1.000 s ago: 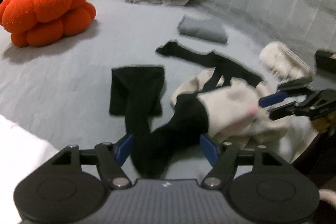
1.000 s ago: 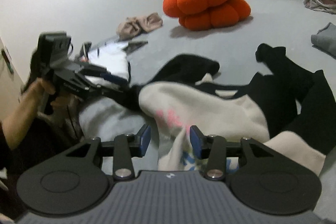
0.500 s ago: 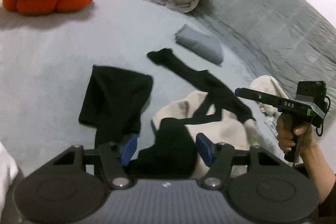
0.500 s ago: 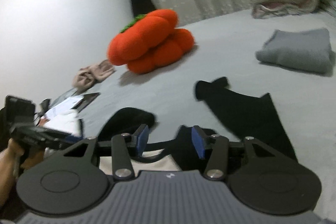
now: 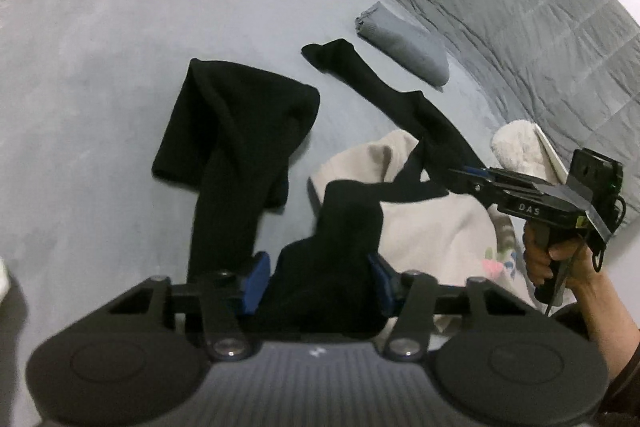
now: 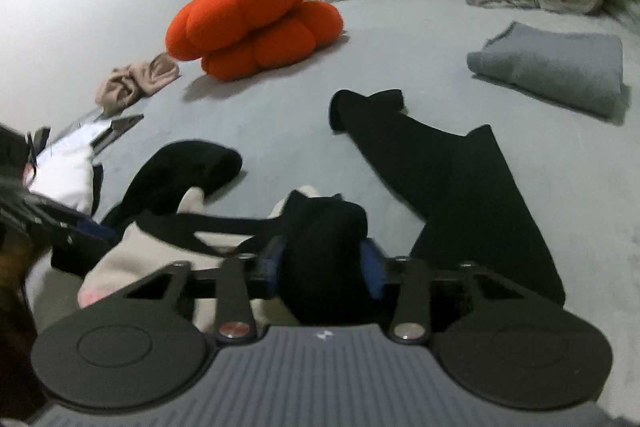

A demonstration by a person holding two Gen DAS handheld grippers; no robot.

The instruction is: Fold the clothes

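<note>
light: dim, soft, even | shadows: faint | edges: strong fisheye bending | blur: slight, near foreground

Both grippers point downward: the left gripper (image 5: 318, 281) and the right gripper (image 6: 324, 269) are each closing around bunched black fabric.

Soft matt cloth is seen nearly everywhere, with hard plastic only on the tools.

The bed (image 5: 100, 75) is covered in a smooth, matt grey fabric, and a quilted grey cover (image 5: 532, 11) is seen at its edge. The black garment (image 5: 236, 131) is made of a dull, finely ribbed knit; the cream garment (image 5: 436, 227) looks like soft fleece. The orange pumpkin cushion (image 6: 252, 23) is covered in velvety plush. The folded grey cloth (image 6: 552, 67) appears brushed and matt. The left tongs (image 5: 320, 279) are formed of matt black plastic with blue pads (image 5: 256, 279) and shiny metal screws (image 5: 226, 347).
</note>
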